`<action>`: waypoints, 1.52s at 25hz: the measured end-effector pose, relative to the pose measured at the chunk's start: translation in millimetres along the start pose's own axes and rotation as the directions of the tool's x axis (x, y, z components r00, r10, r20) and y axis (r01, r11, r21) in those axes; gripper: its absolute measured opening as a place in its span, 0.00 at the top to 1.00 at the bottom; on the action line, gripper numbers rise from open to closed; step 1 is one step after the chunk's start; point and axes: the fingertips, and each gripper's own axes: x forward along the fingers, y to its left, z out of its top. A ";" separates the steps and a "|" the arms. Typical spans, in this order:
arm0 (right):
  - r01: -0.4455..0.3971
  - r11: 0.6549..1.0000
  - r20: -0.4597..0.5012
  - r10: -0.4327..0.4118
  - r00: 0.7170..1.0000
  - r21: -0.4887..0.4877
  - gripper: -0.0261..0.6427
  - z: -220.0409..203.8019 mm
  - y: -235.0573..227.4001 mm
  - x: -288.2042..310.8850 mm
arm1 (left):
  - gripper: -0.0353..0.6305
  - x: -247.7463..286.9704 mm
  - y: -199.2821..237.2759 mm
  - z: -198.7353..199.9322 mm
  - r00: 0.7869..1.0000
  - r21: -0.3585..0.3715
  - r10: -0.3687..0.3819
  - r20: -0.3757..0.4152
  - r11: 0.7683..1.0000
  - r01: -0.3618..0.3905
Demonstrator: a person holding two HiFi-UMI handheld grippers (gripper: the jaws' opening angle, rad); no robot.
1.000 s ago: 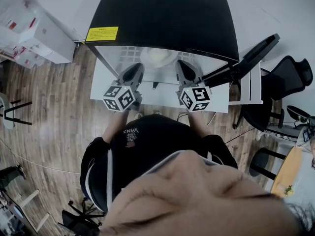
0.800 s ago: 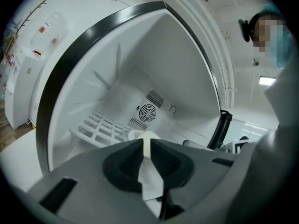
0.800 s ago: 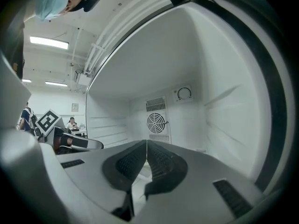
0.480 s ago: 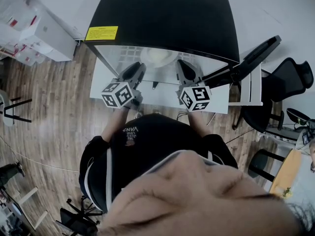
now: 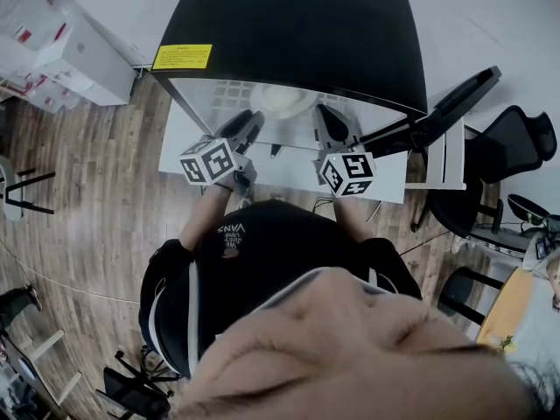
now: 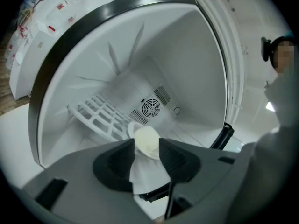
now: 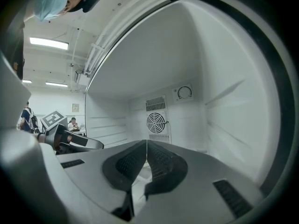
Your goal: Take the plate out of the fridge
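Wood-plank flooring (image 5: 96, 199) fills the head view from 7 to 10 o'clock. White cartons (image 5: 66, 55) are stacked at 10 o'clock and a black office chair (image 5: 516, 138) sits at 3 o'clock. The black-topped fridge (image 5: 289, 33) stands at 12 o'clock, its door (image 5: 455, 94) swung out toward 2 o'clock and its white interior facing the person. A yellow label (image 5: 182, 57) sits on the corner of the fridge top at 11 o'clock, its print too small to read. White lettering on the person's black shirt (image 5: 262, 261) reads "VANS".

Inside the fridge, a white wire rack (image 6: 100, 115) lies at 9 o'clock in the left gripper view, and a round fan grille (image 6: 151, 108) is set in the back wall. The cream-coloured plate (image 5: 282, 101) rests on the fridge shelf at 12 o'clock, ahead of both grippers.

The left gripper (image 6: 147, 143) has just been spreading its jaws and they stand wide. The plate shows in the gap between them, and the pads are not pressing on it. The right gripper (image 7: 142, 146) has its jaws pressed together with nothing between them.
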 end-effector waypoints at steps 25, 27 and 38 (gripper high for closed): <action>0.012 1.000 0.007 -0.012 1.000 0.009 0.94 1.1 -3.1 0.7 | 0.74 17.8 1.4 -3.2 0.999 -0.379 -0.043 0.022 0.924 0.048; 0.011 1.000 0.008 -0.011 1.000 0.010 0.94 1.6 -2.5 0.9 | 0.74 18.6 1.8 -2.7 0.999 -0.383 -0.038 0.019 0.923 0.042; 0.012 1.000 0.009 -0.012 1.000 0.007 0.94 1.2 -3.3 1.6 | 0.83 21.8 13.3 -7.7 1.000 -0.450 -0.002 -0.020 0.893 -0.007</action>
